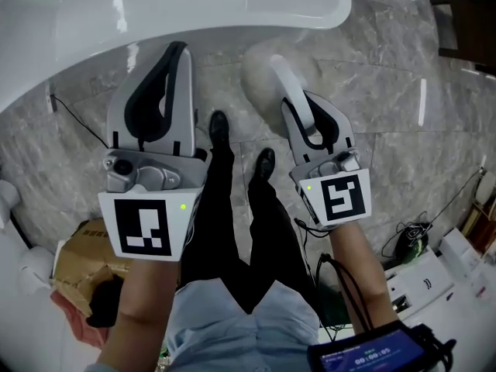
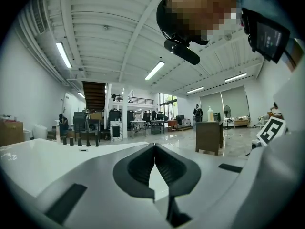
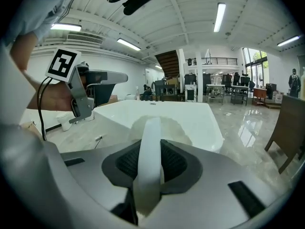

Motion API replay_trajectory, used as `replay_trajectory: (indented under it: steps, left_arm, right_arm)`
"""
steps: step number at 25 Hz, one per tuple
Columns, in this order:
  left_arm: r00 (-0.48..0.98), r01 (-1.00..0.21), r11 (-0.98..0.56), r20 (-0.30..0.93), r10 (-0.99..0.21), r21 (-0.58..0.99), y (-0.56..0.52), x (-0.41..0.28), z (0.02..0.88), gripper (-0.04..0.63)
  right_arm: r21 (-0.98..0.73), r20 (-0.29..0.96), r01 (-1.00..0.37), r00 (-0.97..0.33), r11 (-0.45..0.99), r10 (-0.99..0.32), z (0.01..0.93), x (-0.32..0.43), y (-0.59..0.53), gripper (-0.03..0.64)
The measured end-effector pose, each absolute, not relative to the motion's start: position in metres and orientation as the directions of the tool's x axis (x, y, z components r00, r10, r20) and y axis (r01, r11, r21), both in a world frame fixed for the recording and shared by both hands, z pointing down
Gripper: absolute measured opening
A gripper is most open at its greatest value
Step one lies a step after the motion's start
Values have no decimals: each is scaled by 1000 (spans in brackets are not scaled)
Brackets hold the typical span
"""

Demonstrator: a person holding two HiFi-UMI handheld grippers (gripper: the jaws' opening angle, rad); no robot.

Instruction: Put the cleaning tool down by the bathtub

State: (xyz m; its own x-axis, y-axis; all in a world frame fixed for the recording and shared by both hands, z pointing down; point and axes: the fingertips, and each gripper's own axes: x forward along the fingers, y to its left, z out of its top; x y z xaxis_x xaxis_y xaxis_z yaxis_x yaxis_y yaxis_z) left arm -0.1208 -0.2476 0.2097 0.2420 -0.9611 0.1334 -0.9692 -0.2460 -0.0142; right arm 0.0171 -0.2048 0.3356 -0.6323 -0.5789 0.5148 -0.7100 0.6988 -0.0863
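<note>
Right gripper (image 3: 151, 159) clamped on white handle of cleaning tool (image 3: 150, 137); long axis straight out from jaws toward bathtub (image 1: 232, 10). Fluffy round head (image 1: 260, 72) just beside bathtub wall, floor contact not determinable. Left gripper (image 2: 154, 154) closed, empty, alongside bathtub. Straight lowering by right judged sufficient.

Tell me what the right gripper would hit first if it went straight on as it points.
The cleaning tool in the right gripper leads; its pale head would likely meet the bathtub wall first, or the floor beside it. Depth is unclear.
</note>
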Motion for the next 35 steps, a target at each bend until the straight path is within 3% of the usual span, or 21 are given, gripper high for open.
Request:
replay_trajectory:
  steps: [35]
  left_arm:
    - [233, -971, -239, 208, -950, 0, -239, -149, 458, 17]
  right_arm:
    - [-88, 529, -547, -734, 833, -426, 611, -25, -203, 101]
